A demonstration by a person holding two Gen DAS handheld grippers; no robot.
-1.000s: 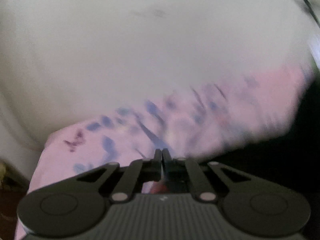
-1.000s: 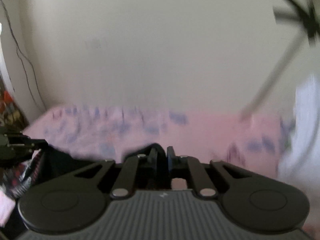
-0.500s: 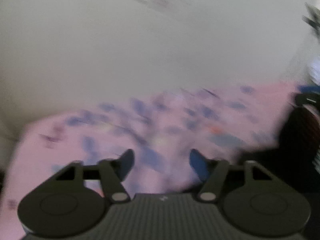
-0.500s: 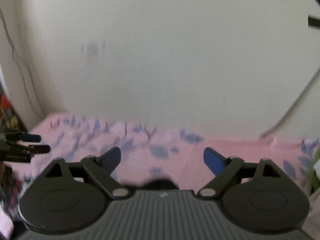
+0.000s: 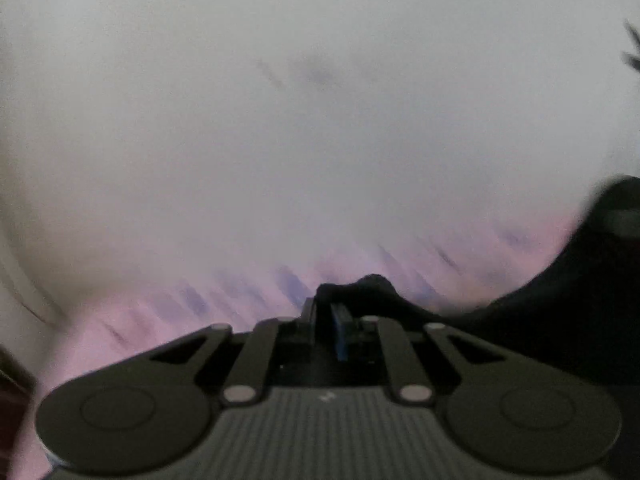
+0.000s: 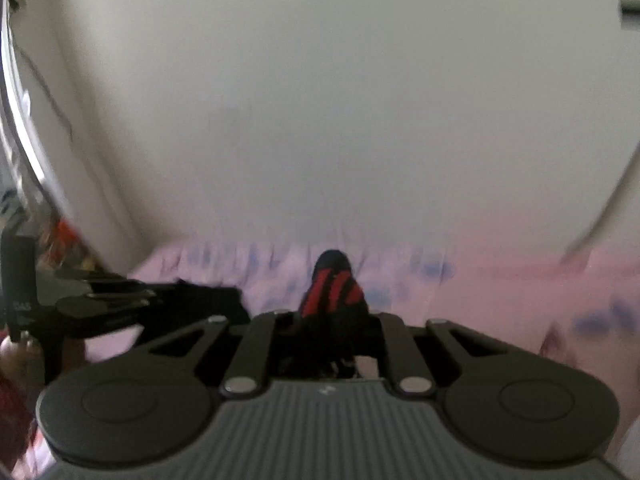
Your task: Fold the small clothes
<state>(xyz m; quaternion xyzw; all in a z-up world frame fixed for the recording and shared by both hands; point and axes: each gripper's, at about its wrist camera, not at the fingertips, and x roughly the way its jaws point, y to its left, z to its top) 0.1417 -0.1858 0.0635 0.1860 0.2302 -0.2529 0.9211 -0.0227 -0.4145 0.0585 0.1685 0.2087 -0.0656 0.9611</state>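
1. A dark garment (image 5: 520,332) is being pinched by the left gripper (image 5: 325,322) – fingers drawn nearly together on a fold of black cloth, w/ a blue pad (image 5: 340,336) showing just behind it.
2. The same dark garment, w/ red stripes here, is being gripped by the right gripper (image 6: 334,312); the fold is bunching up between the narrow-set fingers.
3. The cloth is being held up over a pink sheet (image 6: 500,296) w/ blue print – sheet is blurred in both views.
4. In the right wrist view the left gripper is being seen at far left, black cloth running from it.
5. A pale wall (image 5: 320,120) is being shown behind.
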